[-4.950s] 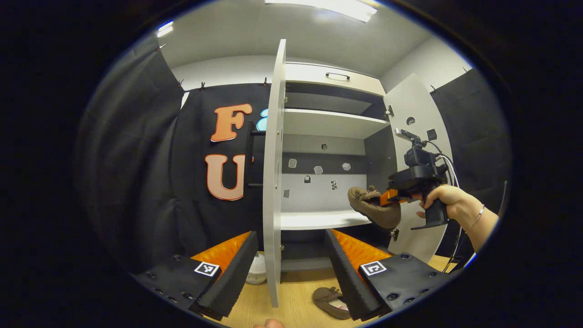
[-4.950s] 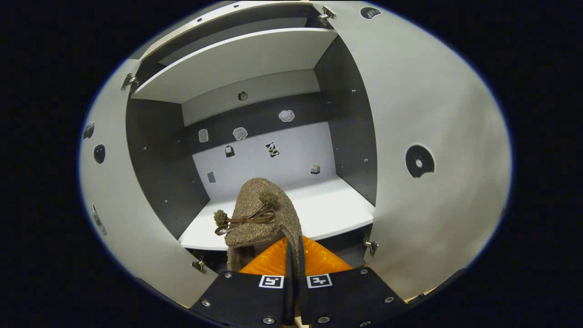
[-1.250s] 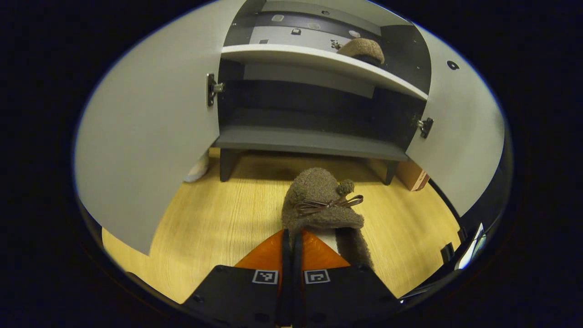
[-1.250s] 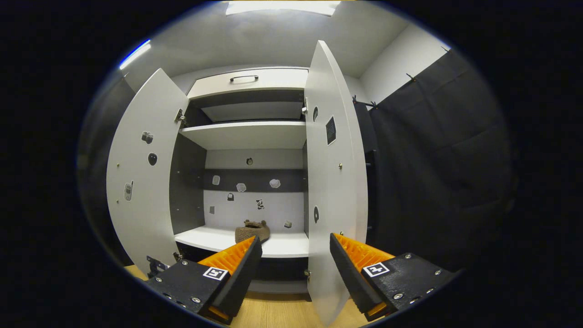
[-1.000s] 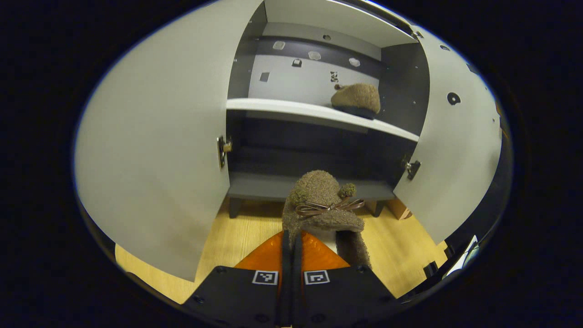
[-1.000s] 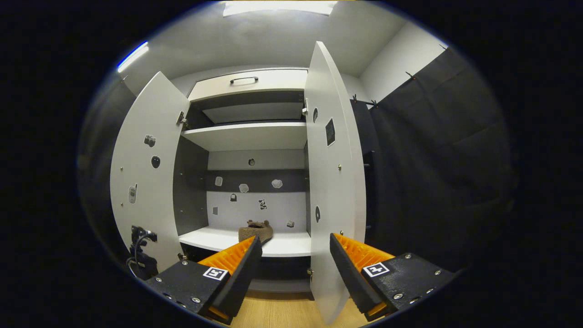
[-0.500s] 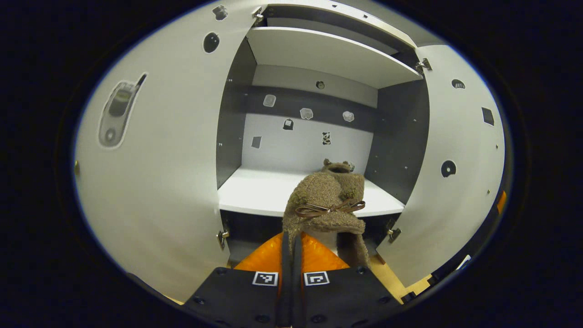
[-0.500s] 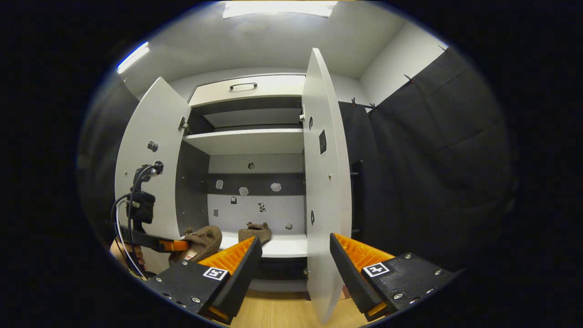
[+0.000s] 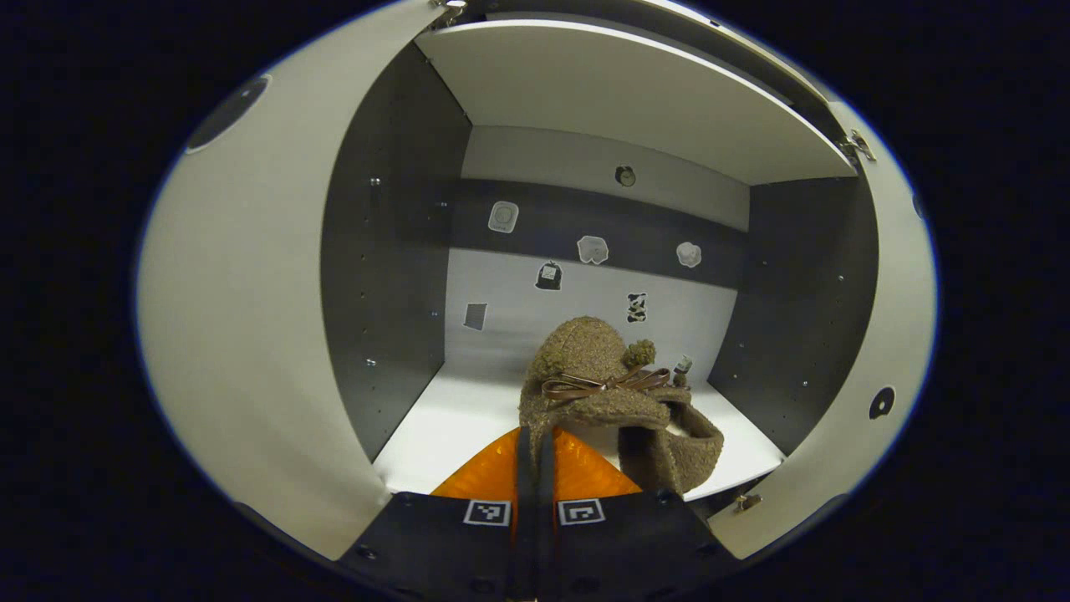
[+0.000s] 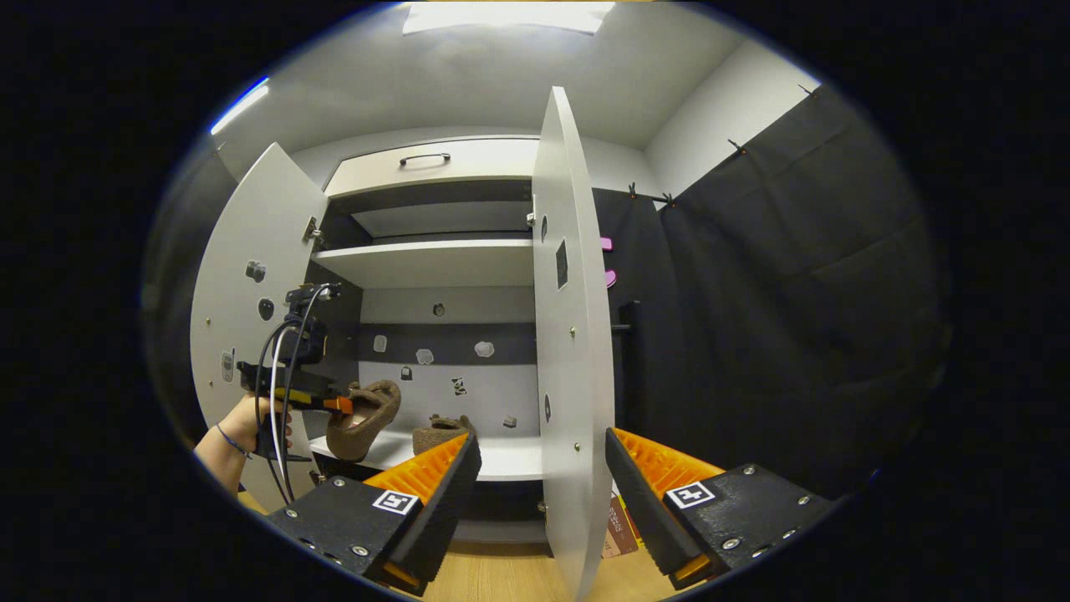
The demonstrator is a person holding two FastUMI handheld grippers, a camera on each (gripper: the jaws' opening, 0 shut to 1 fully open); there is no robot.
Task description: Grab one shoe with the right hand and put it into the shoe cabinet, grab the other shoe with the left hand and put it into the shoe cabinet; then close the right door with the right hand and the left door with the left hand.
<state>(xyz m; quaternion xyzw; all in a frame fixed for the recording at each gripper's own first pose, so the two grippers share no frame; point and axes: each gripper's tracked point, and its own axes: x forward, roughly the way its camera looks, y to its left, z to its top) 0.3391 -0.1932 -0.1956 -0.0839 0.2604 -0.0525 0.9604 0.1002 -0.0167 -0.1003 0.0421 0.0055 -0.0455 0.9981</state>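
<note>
Here the left tool (image 9: 535, 439) clamps a fuzzy brown shoe (image 9: 593, 376) with a ribbon bow; right tool (image 10: 542, 468) gapes.

- Brown fuzzy shoe (image 9: 593, 380) with a darker brown bow (image 9: 603, 384)
- White shelf (image 9: 468, 418)
- Dark grey cabinet walls (image 9: 389, 251)
- White doors (image 10: 567, 351)
- Light wood floor (image 10: 510, 573)

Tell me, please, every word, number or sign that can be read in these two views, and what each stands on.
No word or number is legible.
Stickers on the shoe cabinet's back wall: small pictures, any print too small to read.
Square markers: black-and-white code patterns, no words.
Brown box on the floor by the right door: print too blurred to read.
</note>
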